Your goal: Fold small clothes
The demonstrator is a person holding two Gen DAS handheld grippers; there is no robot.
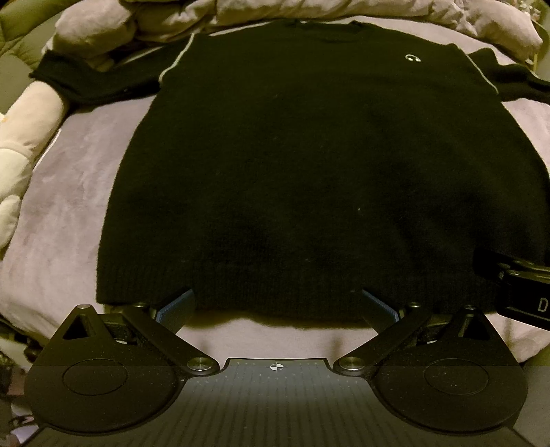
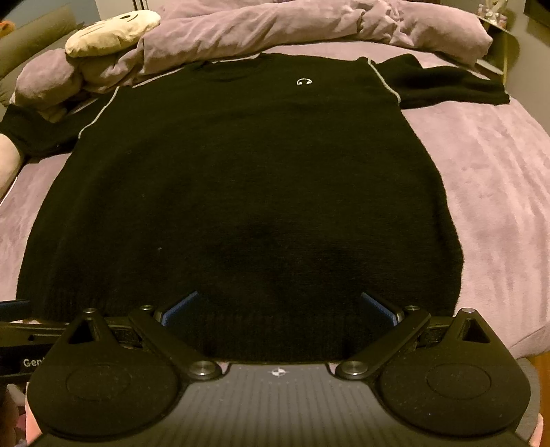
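One black sweater (image 1: 292,165), two grippers (image 1: 278,302) (image 2: 280,306), one plush toy (image 2: 113,31).

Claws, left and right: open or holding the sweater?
Left claw: open, at the black sweater's hem, holding nothing.
Right claw: open over the hem, holding nothing.

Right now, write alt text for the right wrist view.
A black sweater lies flat, front up, on a lilac bedspread, sleeves spread sideways and hem nearest the camera. The right gripper is open over the hem. A rumpled duvet and a cream plush toy lie beyond the collar.
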